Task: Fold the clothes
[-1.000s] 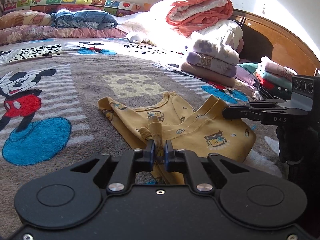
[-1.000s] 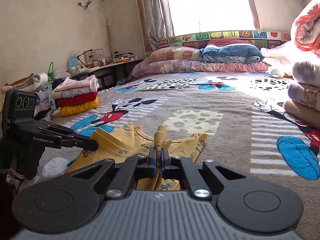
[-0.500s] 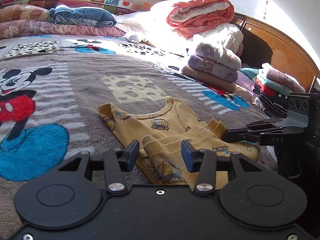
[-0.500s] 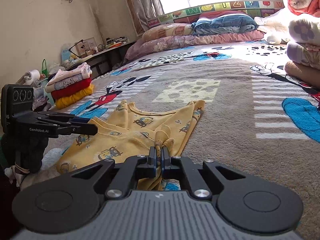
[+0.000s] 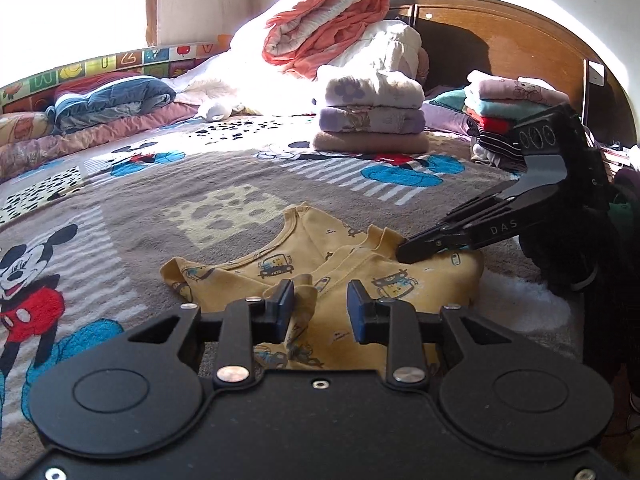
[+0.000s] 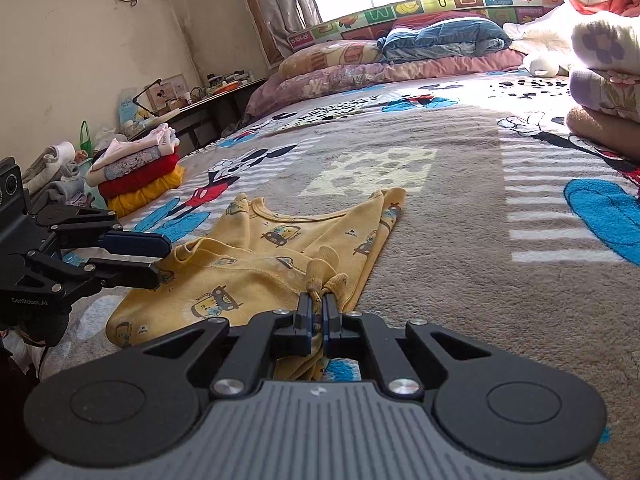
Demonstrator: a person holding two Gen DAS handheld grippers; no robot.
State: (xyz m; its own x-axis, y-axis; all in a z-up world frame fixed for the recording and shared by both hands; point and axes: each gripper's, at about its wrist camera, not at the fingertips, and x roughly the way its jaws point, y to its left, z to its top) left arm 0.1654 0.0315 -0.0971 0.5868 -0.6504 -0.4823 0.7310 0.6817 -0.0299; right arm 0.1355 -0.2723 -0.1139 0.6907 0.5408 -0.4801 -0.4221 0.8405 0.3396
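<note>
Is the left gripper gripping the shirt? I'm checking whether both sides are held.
No. The left gripper is open, its fingers apart over the yellow shirt.

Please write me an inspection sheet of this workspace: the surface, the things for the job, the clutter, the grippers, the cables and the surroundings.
Surface: bed blanket with cartoon mouse print.
Job's things: yellow shirt lying partly folded on the blanket.
Clutter: folded clothes stack beyond the shirt; second clothes pile at the bed edge.
Grippers: left gripper open over the shirt; right gripper shut on a bunch of the shirt.
Cables: nothing seen.
Surroundings: wooden headboard, rolled orange quilt, window curtain, cluttered desk.
</note>
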